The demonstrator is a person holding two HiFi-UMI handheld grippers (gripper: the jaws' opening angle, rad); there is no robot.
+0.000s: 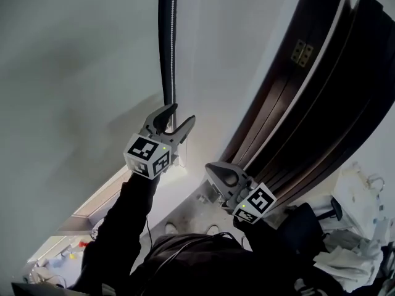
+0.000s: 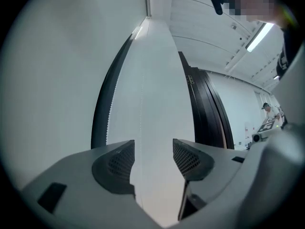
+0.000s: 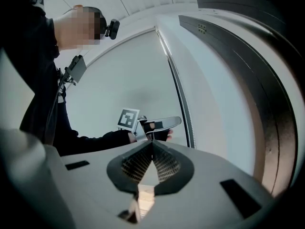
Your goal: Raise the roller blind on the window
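Observation:
The grey roller blind point(image 1: 74, 73) fills the left of the head view. A dark strip point(image 1: 165, 42) runs down its right edge, with the white bead chain point(image 1: 173, 42) along it. My left gripper point(image 1: 182, 115) is raised at the foot of that strip and stands open. In the left gripper view, a thin strand of the chain point(image 2: 142, 104) passes between the pads point(image 2: 188, 159) of the left gripper point(image 2: 153, 149) without touching them. My right gripper point(image 1: 210, 166) is lower and to the right, and it is shut point(image 3: 152, 144). Whether it pinches the strand is not visible.
A dark wooden door frame point(image 1: 321, 91) with a brass hinge point(image 1: 302, 52) runs along the right of the white wall. Papers and cluttered things point(image 1: 358, 227) lie at the lower right. A pale sill edge point(image 1: 105, 196) shows under the blind.

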